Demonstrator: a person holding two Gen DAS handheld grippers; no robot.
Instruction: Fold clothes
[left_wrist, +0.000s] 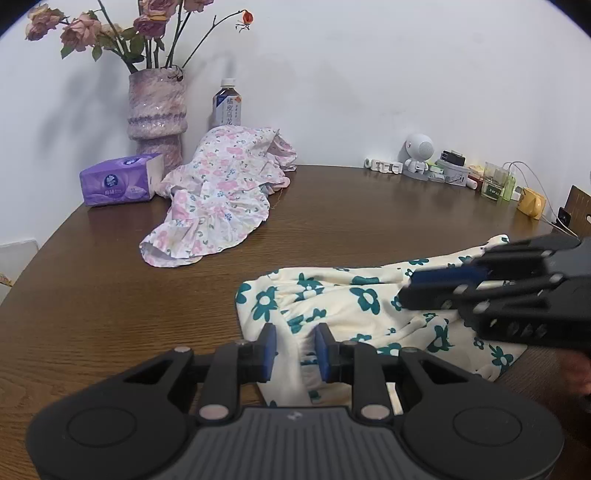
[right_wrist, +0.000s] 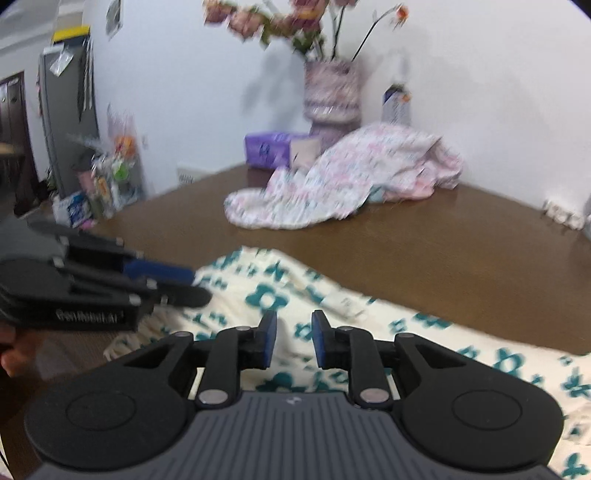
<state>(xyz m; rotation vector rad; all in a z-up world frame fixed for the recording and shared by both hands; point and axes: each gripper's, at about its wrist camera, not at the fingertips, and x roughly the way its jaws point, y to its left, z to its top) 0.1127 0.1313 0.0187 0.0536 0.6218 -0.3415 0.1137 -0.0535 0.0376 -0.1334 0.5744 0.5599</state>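
On left tool (right_wrist: 192, 284) body: "GenRobot.AI" lettering.

right wrist view motion-blurred, vase (right_wrist: 331, 94) flowers cut by top edge, cream floral garment (right_wrist: 461, 354) cut at right edge, partly hidden under right gripper (right_wrist: 294, 338), desk clutter (left_wrist: 454, 171) too small to identify

A brown wood-grain table (left_wrist: 369, 206) stands against a white wall. Near its front edge lies a cream garment with teal flowers (left_wrist: 332, 306), and farther back a crumpled pink floral garment (left_wrist: 218, 199) sits beside a purple tissue pack (left_wrist: 118, 181), a pink vase of roses (left_wrist: 157, 114) and a drink bottle (left_wrist: 226, 105). Along the wall to the right stands a row of small items, among them a white robot figurine (left_wrist: 417, 155) and a yellow mug (left_wrist: 532, 203).
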